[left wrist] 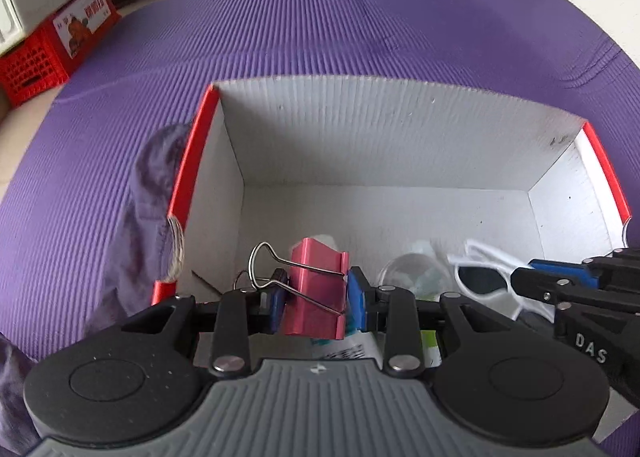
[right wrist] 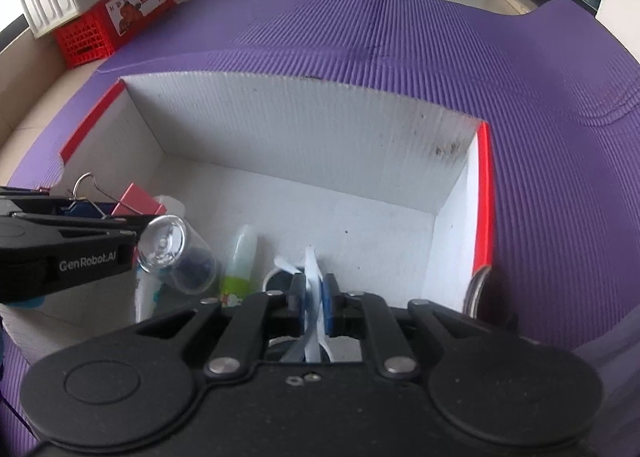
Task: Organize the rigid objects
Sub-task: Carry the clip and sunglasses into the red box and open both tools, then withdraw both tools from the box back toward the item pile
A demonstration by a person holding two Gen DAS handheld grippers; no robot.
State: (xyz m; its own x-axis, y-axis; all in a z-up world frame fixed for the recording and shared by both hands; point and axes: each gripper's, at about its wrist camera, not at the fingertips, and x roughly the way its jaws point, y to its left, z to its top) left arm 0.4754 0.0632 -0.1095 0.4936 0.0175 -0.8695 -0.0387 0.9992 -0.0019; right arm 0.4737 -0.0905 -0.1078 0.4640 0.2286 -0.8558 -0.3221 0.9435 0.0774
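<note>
Left claw (left wrist: pixel 316 293) squeezes a red binder clip (left wrist: pixel 318 289) over the white box (left wrist: pixel 360 129). Right claw (right wrist: pixel 313 297), nearly closed, has white sunglasses (right wrist: pixel 312 277) between its fingers.

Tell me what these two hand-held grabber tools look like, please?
Both are matte black plastic. Each left gripper and right gripper has blue fingertip pads, linkage bars with silver rivets, and two round discs at the base. The left's base plate is ribbed grey. White lettering on the sides reads "GenRobot.AI" and "DAS". No cables or sleeves show.
</note>
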